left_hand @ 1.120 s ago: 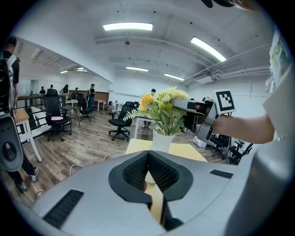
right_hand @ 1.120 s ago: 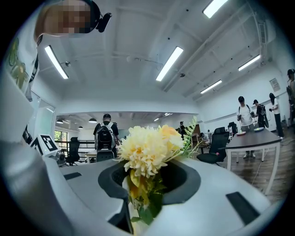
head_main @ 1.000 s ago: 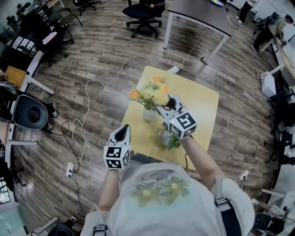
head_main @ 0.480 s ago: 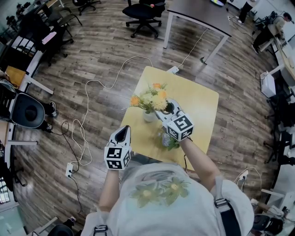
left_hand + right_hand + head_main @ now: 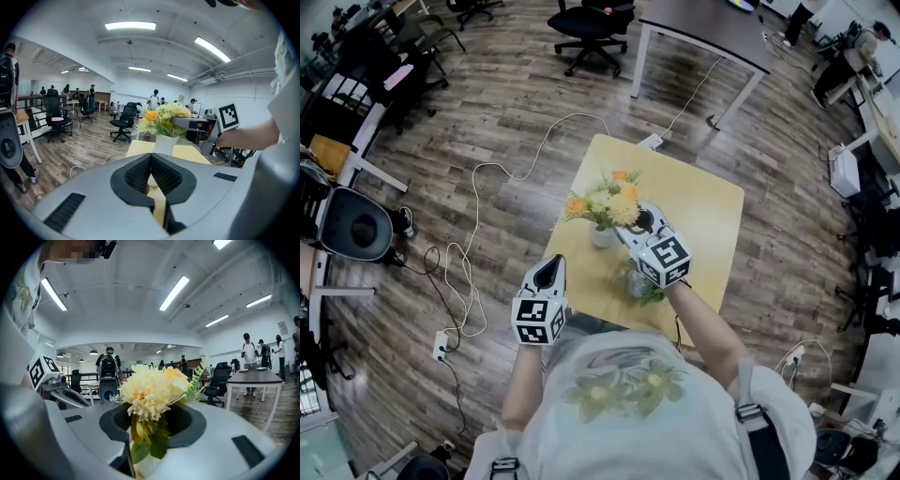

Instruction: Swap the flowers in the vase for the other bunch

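Note:
A white vase (image 5: 605,235) stands on the small yellow table (image 5: 703,202). A bunch of yellow and orange flowers (image 5: 607,201) sits upright over its mouth. My right gripper (image 5: 636,228) reaches in from the right, shut on that bunch's stems just above the vase; its jaws have just eased open slightly. In the right gripper view the yellow blooms (image 5: 149,391) and leaves fill the space between the jaws. A second bunch (image 5: 644,284) lies on the table under my right hand. My left gripper (image 5: 547,271) hangs shut and empty at the table's near edge.
White cables (image 5: 478,239) and a power strip (image 5: 442,344) trail over the wooden floor left of the table. A dark desk (image 5: 703,33) and office chairs (image 5: 586,23) stand beyond it. People stand far off in the room.
My right gripper has sunk with the yellow and orange bunch, which now sits lower over the vase. The left gripper has not moved.

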